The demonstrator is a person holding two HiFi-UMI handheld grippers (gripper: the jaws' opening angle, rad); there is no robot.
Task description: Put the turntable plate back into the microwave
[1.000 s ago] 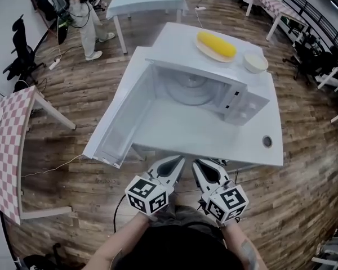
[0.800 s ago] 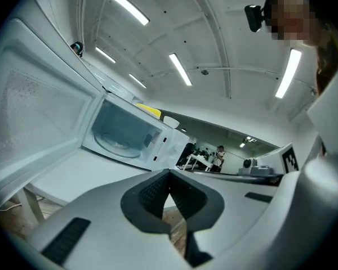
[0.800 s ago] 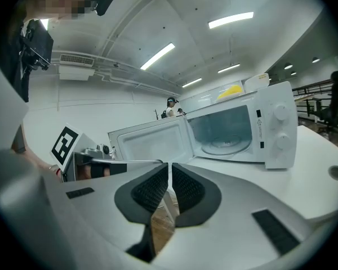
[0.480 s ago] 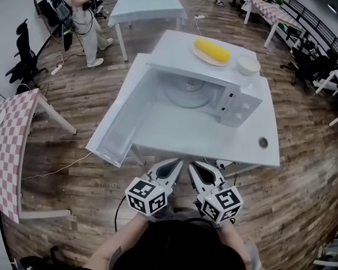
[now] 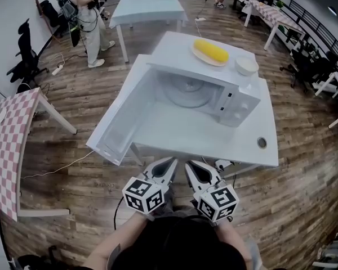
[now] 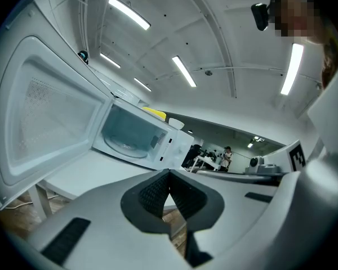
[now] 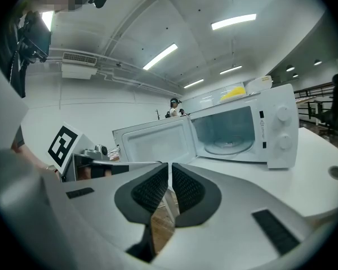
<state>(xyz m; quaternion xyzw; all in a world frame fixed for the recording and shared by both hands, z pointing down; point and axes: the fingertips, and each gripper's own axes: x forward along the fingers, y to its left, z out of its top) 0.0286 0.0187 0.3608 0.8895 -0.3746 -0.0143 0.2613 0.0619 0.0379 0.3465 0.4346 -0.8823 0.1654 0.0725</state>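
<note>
Changes since a second ago, head view:

- Your left gripper [image 5: 169, 164]: moved a little toward the left edge of the frame.
- Your right gripper [image 5: 191, 167]: moved left by more, so your pair now sits slightly closer together at bottom centre.
- Corn [image 5: 210, 50], upper right of centre: now a touch lower and further left.
- Bowl [image 5: 246, 65] and table hole [image 5: 261, 143]: both further left.
- Person [image 5: 89, 13], upper left: now slightly further right and lower.
</note>
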